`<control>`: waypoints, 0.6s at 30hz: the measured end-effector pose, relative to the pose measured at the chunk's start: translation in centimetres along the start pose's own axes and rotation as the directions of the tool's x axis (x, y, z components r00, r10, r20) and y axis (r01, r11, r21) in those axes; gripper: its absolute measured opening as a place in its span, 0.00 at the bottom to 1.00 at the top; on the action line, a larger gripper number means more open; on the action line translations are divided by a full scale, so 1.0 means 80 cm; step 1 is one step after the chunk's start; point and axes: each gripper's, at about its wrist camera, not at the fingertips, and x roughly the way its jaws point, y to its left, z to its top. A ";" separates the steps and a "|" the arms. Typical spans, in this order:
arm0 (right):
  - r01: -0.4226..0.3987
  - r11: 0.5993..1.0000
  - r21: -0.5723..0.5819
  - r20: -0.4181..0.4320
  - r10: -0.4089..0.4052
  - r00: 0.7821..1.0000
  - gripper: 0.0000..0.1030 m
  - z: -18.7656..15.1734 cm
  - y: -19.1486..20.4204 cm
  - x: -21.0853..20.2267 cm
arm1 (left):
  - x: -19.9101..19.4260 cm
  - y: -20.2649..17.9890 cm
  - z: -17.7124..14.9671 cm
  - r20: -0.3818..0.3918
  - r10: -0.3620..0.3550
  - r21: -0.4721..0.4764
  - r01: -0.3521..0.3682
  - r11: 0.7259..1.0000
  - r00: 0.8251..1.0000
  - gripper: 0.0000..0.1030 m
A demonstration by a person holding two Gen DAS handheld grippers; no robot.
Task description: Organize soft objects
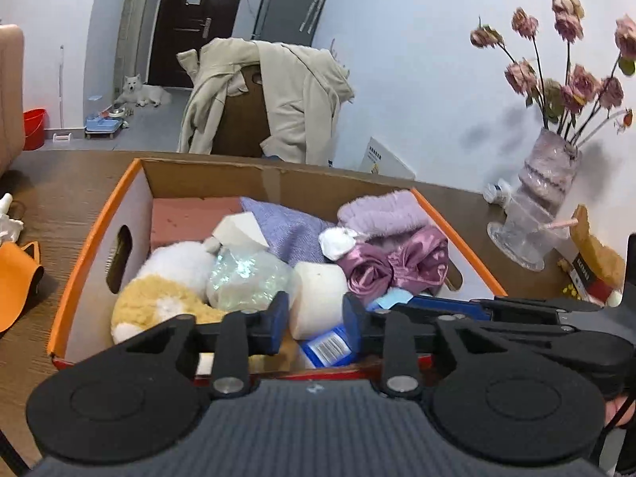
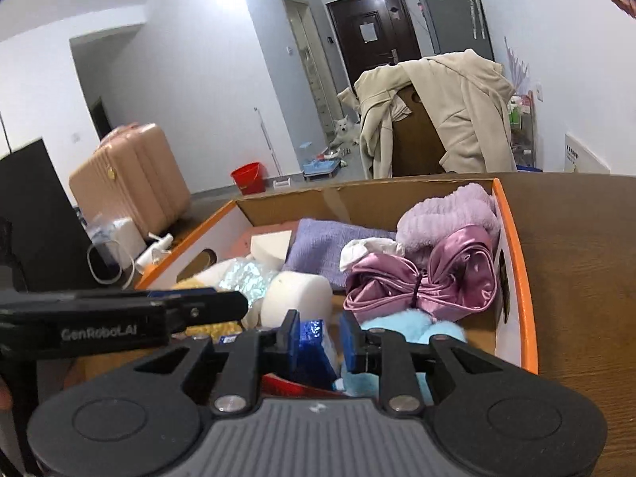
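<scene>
An orange-rimmed cardboard box [image 1: 91, 234] on the wooden table holds soft things: a white and yellow plush toy [image 1: 167, 286], a shiny clear bag [image 1: 246, 274], a white foam roll [image 1: 318, 298], a purple cloth [image 1: 290, 226], a lilac fluffy towel [image 1: 381, 210], a pink satin bow [image 1: 401, 266] and a blue packet [image 1: 330, 346]. My left gripper [image 1: 316, 322] is open and empty over the box's near edge. My right gripper [image 2: 318, 342] is open and empty above the blue packet [image 2: 314, 346] and a light blue fluffy thing [image 2: 401, 330]. The box rim [image 2: 516, 270] shows on the right.
A glass vase of dried roses [image 1: 544, 194] stands on the table at the right. An orange item [image 1: 18, 278] lies left of the box. A chair draped with a beige coat [image 1: 274, 99] is beyond the table. A pink suitcase [image 2: 131, 183] stands at the left.
</scene>
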 end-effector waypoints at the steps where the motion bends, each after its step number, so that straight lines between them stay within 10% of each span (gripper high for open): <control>1: 0.008 1.000 0.002 0.000 -0.008 1.000 0.22 0.000 0.002 -0.002 | -0.001 -0.002 -0.001 -0.003 0.010 -0.002 -0.010 1.000 1.000 0.29; 18: 0.167 0.981 -0.099 0.188 -0.146 0.971 0.38 0.013 0.048 -0.205 | -0.198 -0.024 -0.021 0.242 0.145 0.090 -0.171 0.981 0.959 0.45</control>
